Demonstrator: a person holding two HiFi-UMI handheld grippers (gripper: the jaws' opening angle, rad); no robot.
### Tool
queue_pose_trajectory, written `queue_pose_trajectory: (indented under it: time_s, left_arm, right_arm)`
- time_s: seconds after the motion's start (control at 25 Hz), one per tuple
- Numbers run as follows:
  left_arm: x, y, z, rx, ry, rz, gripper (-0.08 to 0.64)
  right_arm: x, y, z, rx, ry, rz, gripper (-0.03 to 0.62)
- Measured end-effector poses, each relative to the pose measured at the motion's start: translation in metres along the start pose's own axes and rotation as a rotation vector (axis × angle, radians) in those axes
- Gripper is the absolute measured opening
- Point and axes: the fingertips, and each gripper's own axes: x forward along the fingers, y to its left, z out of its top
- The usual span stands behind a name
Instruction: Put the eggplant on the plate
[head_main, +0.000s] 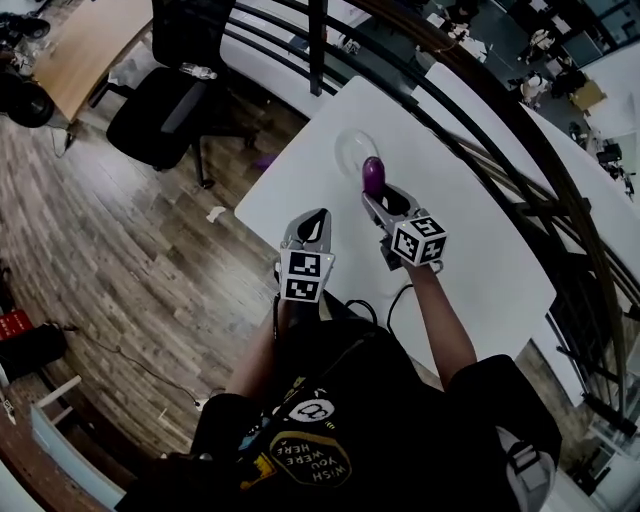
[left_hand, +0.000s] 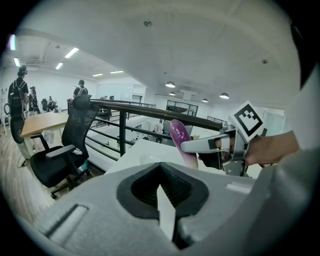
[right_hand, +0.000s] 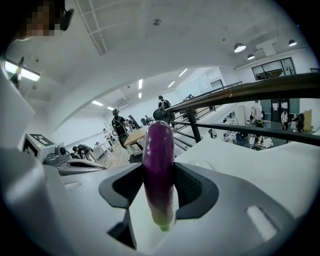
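- We see the right gripper (head_main: 379, 196) with its jaws clamped on the eggplant (head_main: 372, 173), the pads pressing on the purple body from both sides.
- In the right gripper view the eggplant (right_hand: 159, 170) stands nearly upright between the dark pads. Its pale greenish end is nearest the camera and its rounded purple end points away.
- From the head view we find the eggplant reaching forward out of the jaws, over the near edge of the clear plate (head_main: 357, 150). We cannot tell whether it touches the plate.
- The plate sits on the white table (head_main: 480, 262), near its far end, with nothing else on it that we can make out.
- The left gripper (head_main: 316, 218) hangs over the near left part of the table, just beside the right gripper and apart from the plate.
- In the left gripper view its jaws stand together with only a thin pale sliver between the pads, and we see nothing held in them.
- That same view shows the eggplant (left_hand: 178, 134) from the side, tilted slightly, with the right gripper (left_hand: 194, 146) holding it from the right.
- A black office chair (head_main: 160, 110) stands on the wooden floor (head_main: 110, 260) to the left of the table.
- A dark railing (head_main: 480, 110) curves along the table's far side.
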Motion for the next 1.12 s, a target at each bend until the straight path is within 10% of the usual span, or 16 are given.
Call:
queue_pose_trajectory:
  time_s: [0.84,1.12]
  left_arm:
    - [0.062,0.049,-0.021,-0.189,0.144,-0.088,0.005]
    - [0.058,0.048,-0.023,-0.203,0.135,-0.088,0.005]
  right_arm:
    - [0.157,-0.122,-0.061,-0.137,0.406,-0.205,0.195]
    - [0.167,-0.125,-0.061,-0.187,0.403,-0.246,0.198]
